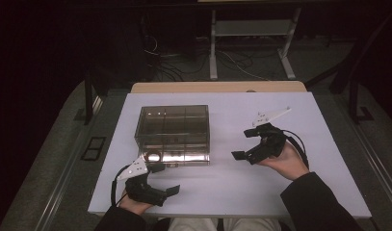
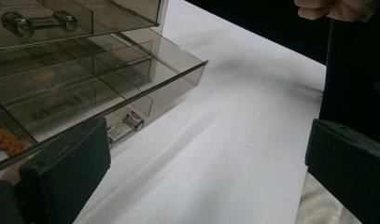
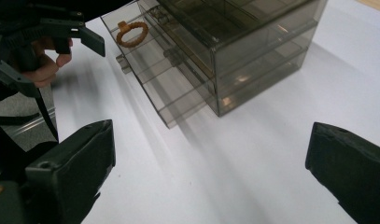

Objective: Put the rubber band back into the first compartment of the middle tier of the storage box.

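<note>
high view of a white counter (image 1: 280, 192) bearing a smoked transparent drawer cabinet (image 1: 173, 126) left of centre, its top showing divided compartments. the lowest drawer (image 1: 179, 157) is pulled out toward the person, and a braided brown ring (image 1: 153, 157) lies in its left end compartment. the left gripper (image 1: 165, 178), held in the left hand (image 1: 134, 206), sits at the near left of the counter, just in front of the open drawer and close beside the ring; its jaws stand wide apart and hold nothing. the right gripper (image 1: 247, 143), held in the right hand (image 1: 286, 162), hovers to the right of the cabinet, apart from it, with its jaws likewise spread and empty. a black cable (image 1: 299, 144) loops over the right hand, and a dark sleeve (image 1: 315, 202) covers the forearm. the left gripper view looks along its own two black jaws, far apart at the frame's lower corners, with bare counter between them; the drawer's front edge runs past the left jaw, a small metal handle (image 2: 124, 126) shows beneath it, and part of the ring appears at the far left edge. the right gripper view shows the cabinet obliquely, with the ring resting in the end compartment of the extended drawer, and the left gripper nearby at upper left.
</note>
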